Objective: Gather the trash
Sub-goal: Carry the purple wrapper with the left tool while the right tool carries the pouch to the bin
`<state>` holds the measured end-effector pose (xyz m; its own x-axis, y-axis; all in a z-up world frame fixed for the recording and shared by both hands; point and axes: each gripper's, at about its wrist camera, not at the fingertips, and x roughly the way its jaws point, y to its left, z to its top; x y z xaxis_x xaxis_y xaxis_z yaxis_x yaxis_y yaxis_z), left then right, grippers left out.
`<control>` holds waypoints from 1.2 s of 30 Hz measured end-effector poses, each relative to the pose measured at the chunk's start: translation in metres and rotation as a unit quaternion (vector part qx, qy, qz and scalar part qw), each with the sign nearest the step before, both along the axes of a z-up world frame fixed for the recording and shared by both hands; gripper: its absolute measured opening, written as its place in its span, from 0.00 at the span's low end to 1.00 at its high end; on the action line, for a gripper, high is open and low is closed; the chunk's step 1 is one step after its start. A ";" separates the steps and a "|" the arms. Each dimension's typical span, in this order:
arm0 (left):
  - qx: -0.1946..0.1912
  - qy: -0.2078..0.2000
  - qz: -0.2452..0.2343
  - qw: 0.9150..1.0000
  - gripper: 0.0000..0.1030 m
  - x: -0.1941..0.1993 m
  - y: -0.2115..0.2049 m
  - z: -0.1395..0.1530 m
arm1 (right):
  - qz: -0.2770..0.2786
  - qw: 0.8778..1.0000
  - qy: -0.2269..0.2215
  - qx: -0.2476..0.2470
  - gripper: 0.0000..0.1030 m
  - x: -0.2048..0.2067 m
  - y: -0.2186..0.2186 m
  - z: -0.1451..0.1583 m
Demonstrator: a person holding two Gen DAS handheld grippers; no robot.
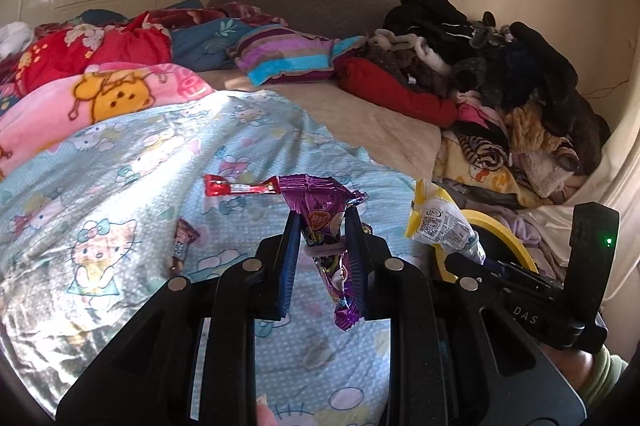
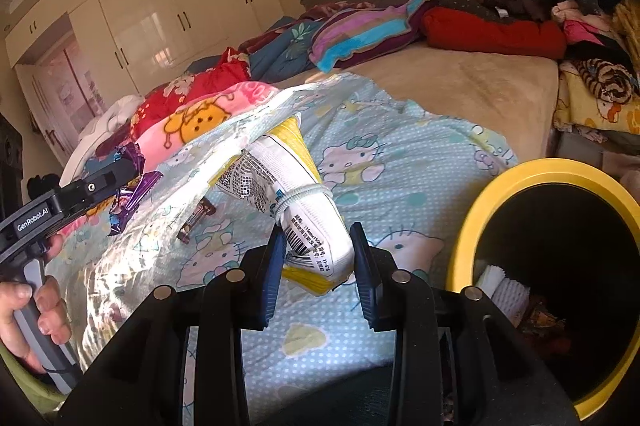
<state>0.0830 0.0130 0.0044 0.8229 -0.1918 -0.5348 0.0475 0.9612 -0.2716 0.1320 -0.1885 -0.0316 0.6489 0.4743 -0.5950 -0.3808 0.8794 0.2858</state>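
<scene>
My left gripper (image 1: 322, 222) is shut on a purple foil snack wrapper (image 1: 320, 203) and holds it above the blue Hello Kitty bedsheet (image 1: 132, 185). My right gripper (image 2: 318, 232) is shut on a white and yellow packet (image 2: 292, 193) tied with a white band; it also shows in the left wrist view (image 1: 440, 222). A yellow-rimmed trash bin (image 2: 472, 226) with a dark inside stands just right of the right gripper and holds some trash. A red wrapper (image 1: 236, 187) and a small brown wrapper (image 1: 182, 242) lie on the sheet.
A pile of dark clothes (image 1: 500, 65) and a red garment (image 1: 400, 89) lie at the far right of the bed. Striped pillow (image 1: 288, 55) and pink blanket (image 1: 100, 97) lie at the back. White wardrobes (image 2: 160, 9) stand behind.
</scene>
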 end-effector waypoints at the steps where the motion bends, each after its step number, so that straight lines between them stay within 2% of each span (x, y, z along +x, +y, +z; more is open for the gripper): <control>1: 0.000 -0.001 -0.003 1.000 0.16 0.000 -0.003 0.001 | -0.002 1.000 -0.001 0.000 0.30 0.000 -0.002 0.001; 19: 0.010 -0.006 -0.065 0.998 0.16 0.009 -0.060 0.005 | -0.070 0.997 -0.003 0.019 0.30 -0.002 -0.062 0.007; 36: 0.020 -0.004 -0.126 0.992 0.16 0.017 -0.115 0.003 | -0.150 0.988 -0.004 0.020 0.30 -0.006 -0.129 0.004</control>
